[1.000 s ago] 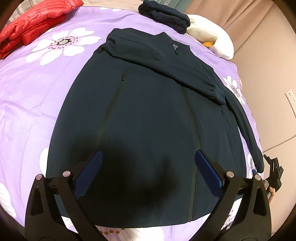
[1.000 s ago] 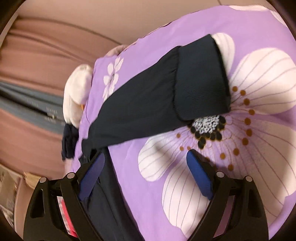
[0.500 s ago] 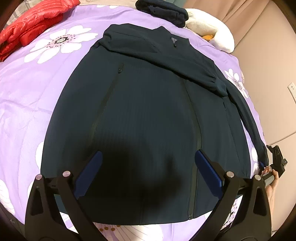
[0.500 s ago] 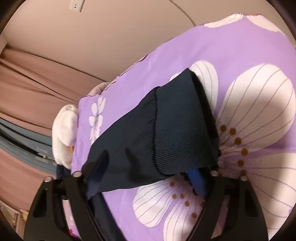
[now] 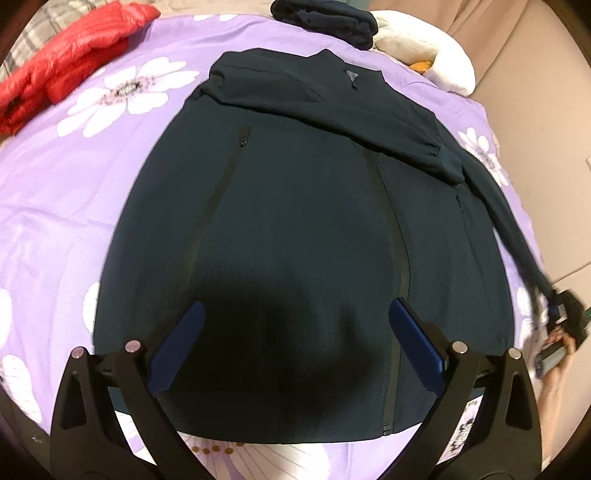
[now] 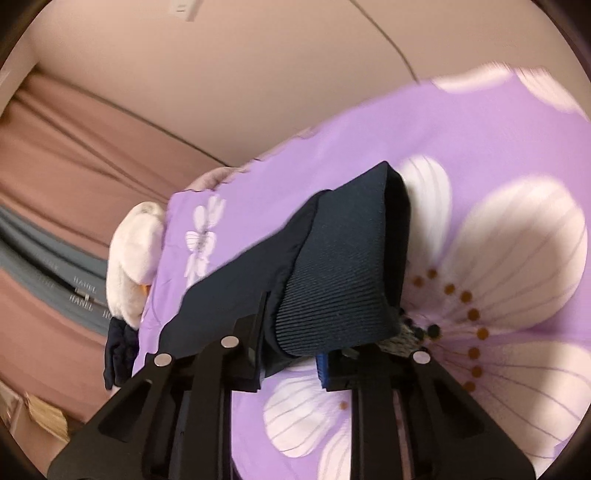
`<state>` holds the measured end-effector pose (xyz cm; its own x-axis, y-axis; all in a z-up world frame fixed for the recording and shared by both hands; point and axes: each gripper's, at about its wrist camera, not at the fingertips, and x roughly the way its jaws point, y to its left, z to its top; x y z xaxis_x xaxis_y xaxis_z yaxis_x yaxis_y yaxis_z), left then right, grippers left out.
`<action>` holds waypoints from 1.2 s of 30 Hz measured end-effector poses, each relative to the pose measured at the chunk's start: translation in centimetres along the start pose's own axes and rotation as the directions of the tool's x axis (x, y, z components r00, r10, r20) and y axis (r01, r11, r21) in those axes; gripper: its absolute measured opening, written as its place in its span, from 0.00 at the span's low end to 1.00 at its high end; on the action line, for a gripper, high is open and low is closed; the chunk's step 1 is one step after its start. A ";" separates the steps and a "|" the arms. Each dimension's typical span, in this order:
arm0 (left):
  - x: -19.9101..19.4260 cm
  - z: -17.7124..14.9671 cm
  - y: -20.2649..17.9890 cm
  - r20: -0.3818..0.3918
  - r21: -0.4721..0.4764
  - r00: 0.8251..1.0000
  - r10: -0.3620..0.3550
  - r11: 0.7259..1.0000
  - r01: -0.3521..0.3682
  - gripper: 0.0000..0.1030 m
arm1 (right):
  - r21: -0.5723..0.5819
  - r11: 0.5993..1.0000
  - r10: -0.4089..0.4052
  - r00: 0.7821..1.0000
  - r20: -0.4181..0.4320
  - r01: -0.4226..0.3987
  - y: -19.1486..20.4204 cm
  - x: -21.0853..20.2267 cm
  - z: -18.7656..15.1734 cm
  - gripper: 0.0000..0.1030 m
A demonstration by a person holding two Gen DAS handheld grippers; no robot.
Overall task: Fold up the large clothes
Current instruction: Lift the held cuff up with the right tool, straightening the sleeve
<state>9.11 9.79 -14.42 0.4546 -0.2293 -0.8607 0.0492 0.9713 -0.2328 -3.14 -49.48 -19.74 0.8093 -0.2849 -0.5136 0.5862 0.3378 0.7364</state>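
A dark navy zip jacket (image 5: 295, 221) lies flat on a purple flowered bedsheet (image 5: 66, 206). One sleeve is folded across its chest; the other sleeve (image 5: 506, 229) stretches along the right side. My left gripper (image 5: 295, 336) hovers open and empty above the jacket's lower hem. My right gripper (image 6: 290, 363) is shut on that sleeve's ribbed cuff (image 6: 340, 291), lifting it off the sheet; it also shows at the far right of the left wrist view (image 5: 557, 314).
A red puffer jacket (image 5: 62, 81) lies at the back left. A folded dark garment (image 5: 328, 18) and a white plush (image 5: 436, 55) sit at the bed's head. A beige wall (image 6: 258, 74) and curtain run along the right edge.
My right gripper moved onto the sleeve cuff, closed on it, and raised it from the sheet. My left gripper stayed open, shifting slightly over the jacket.
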 end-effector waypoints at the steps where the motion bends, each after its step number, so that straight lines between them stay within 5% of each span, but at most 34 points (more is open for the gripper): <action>1: -0.1 0.1 -0.2 0.003 0.009 1.000 0.018 1.000 -0.018 0.98 | -0.027 1.000 0.012 1.000 0.010 -0.012 0.9 -0.3 0.2 0.21; 9: -1.1 0.3 -1.7 0.024 0.056 0.997 0.080 0.995 -0.081 0.98 | -0.280 0.958 0.077 0.996 0.054 -0.059 7.5 -2.5 0.6 0.21; 20: -1.6 0.3 -2.5 0.029 0.078 0.996 0.083 0.993 -0.085 0.98 | -0.600 0.798 0.147 0.984 0.103 -0.056 15.9 -5.3 -2.6 0.20; 36: -1.6 0.5 -1.9 0.054 0.077 0.995 0.085 0.993 -0.089 0.98 | -0.790 0.608 0.215 0.974 0.070 -0.078 22.8 -6.1 -7.9 0.20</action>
<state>8.72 8.33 -12.43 0.5044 -0.1419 -0.8517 0.0765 0.9899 -0.1197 5.60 -32.93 -3.28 0.9118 -0.2675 -0.3117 0.3224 0.9363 0.1396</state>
